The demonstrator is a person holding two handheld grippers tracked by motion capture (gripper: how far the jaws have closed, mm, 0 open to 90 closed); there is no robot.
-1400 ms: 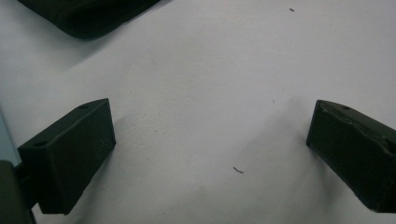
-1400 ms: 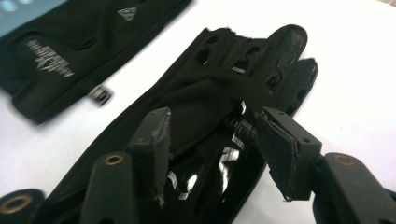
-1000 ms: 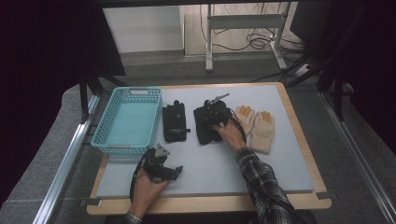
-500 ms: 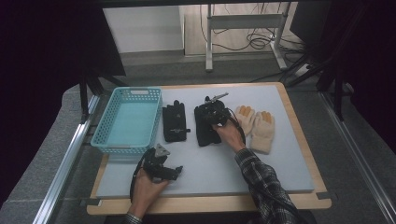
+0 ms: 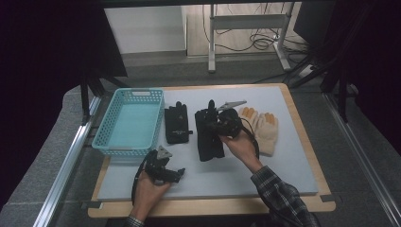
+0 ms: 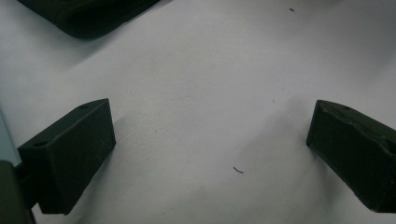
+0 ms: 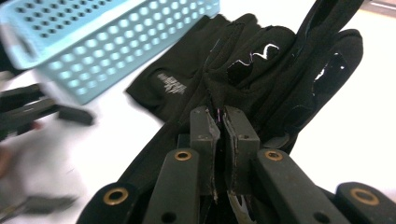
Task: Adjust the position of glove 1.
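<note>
High view, left edge: a pale blue basket (image 5: 128, 123) sits at the far left of the table (image 5: 283, 165), open side up and with nothing in it; I judge it is where the gloves are meant to go.
Left tongs: the left tongs (image 5: 166, 173) rest low on the near left of the table, just near of the basket, held by the left hand (image 5: 150, 191). In the left gripper view the two jaws stand wide apart over bare white surface with nothing between them, released; they look parked out of the way while the other hand works.
Small black glove: a small black glove (image 5: 177, 124) lies flat just right of the basket, untouched.
Large black glove: the large black glove (image 5: 208, 139) lies at the middle of the table, its far end bunched up.
Right tongs: the right tongs (image 5: 218, 122) are clenched on a fold of the large black glove (image 7: 261, 70); in the right gripper view the jaws pinch thin fabric, so a pinch of cloth near the fingers probably serves to lift it whole.
Right edge: a pair of cream gloves (image 5: 261, 127) lies flat just right of the right hand (image 5: 241, 147).
</note>
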